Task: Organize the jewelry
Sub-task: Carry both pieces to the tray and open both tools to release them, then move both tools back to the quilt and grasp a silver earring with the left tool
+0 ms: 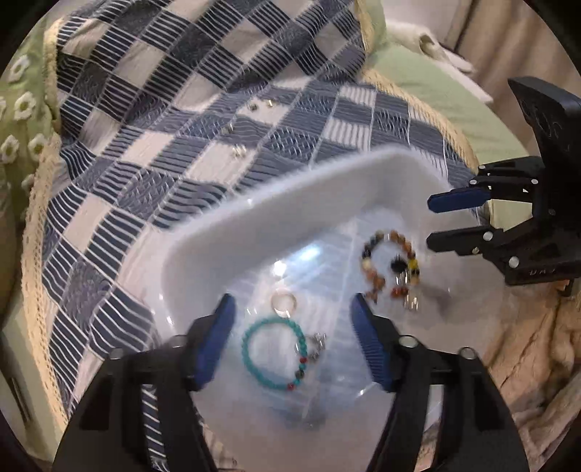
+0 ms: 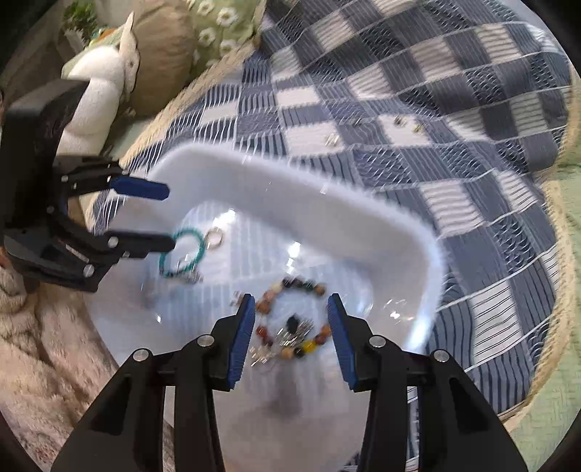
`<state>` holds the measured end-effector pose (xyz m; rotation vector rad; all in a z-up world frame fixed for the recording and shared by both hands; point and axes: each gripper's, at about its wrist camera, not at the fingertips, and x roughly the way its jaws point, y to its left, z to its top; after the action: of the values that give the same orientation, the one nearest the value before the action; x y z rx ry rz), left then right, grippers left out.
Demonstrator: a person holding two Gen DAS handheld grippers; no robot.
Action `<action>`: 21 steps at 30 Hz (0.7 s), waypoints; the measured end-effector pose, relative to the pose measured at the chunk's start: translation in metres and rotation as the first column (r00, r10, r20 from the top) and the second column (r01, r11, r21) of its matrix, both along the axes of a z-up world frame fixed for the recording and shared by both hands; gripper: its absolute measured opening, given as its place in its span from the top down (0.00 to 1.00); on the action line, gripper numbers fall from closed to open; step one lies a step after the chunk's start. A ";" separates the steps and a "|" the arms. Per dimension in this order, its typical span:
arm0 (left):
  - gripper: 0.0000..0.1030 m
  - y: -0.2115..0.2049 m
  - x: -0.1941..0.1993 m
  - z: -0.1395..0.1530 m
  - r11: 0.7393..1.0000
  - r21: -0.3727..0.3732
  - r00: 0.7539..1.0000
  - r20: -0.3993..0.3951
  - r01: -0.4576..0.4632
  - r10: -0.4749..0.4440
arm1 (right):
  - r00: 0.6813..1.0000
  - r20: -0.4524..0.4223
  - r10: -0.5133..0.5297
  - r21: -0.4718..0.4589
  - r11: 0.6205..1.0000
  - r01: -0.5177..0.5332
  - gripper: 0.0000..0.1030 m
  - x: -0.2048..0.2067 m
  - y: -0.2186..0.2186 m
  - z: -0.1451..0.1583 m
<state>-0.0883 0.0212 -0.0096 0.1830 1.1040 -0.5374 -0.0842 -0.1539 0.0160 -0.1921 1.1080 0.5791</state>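
Left wrist view showed the left gripper hovering over the clear plastic tray, jaws spread wide and holding nothing, with the turquoise bracelet lying in the tray between its fingers and a small ring just beyond it. Right wrist view showed the right gripper, also wide open and empty, above the multicolored bead bracelet in the tray. Several small earrings lay outside the tray on the checkered quilt.

Blue checked quilt, green daisy pillow, white plush toy
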 end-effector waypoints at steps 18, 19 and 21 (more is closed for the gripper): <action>0.18 -0.016 0.185 -0.037 0.982 -0.019 0.972 -0.149 -0.187 0.182 | 0.929 -0.023 -0.371 0.019 0.928 0.371 0.40 0.178 -0.041 -0.033; 0.18 -0.021 0.192 -0.041 0.982 -0.014 0.971 -0.151 -0.189 0.185 | 0.927 -0.031 -0.373 0.017 0.927 0.374 0.40 0.181 -0.038 -0.036; 0.18 -0.028 0.207 -0.050 0.982 -0.011 0.968 -0.171 -0.191 0.186 | 0.926 -0.033 -0.375 0.013 0.927 0.376 0.40 0.184 -0.034 -0.041</action>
<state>0.1189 -0.0072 -0.0592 0.0079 1.2640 -0.4022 0.1002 -0.1882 -0.0254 0.0484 1.1317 0.2491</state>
